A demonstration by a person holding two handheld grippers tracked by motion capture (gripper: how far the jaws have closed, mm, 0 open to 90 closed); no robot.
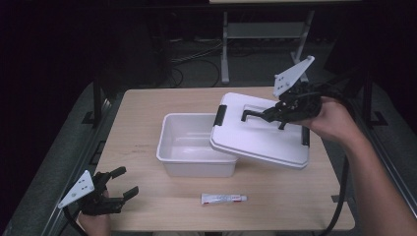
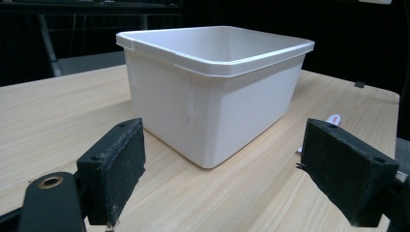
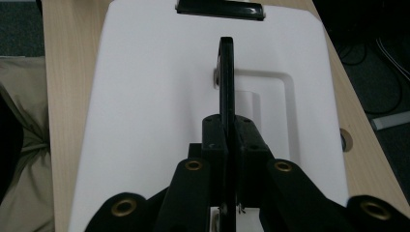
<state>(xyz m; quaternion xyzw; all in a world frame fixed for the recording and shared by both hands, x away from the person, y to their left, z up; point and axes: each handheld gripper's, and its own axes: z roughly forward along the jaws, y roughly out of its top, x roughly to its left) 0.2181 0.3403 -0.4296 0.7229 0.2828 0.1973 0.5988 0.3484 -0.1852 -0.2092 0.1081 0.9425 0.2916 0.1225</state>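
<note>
A white plastic bin point(image 1: 196, 168) stands without a cover in the middle of the wooden table point(image 1: 142, 108). Its white lid point(image 1: 260, 140) hangs tilted above the bin's right side, overlapping the right rim. My right gripper point(image 1: 280, 115) is shut on the lid's black handle point(image 1: 253, 114). In the right gripper view the jaws pinch the upright handle point(image 3: 227, 72) over the lid point(image 3: 154, 96), my right gripper point(image 3: 231, 140) closed on it. My left gripper point(image 1: 127, 181) rests open near the table's front left corner. Its pads frame the bin point(image 2: 212, 101) from a distance, my left gripper point(image 2: 231, 171) holding nothing.
A small white tube with red print point(image 1: 223, 198) lies on the table in front of the bin, and its end point(image 2: 333, 119) peeks out beside the bin. Black latches point(image 1: 220, 114) sit on the lid's ends. A desk frame and cables stand beyond the table.
</note>
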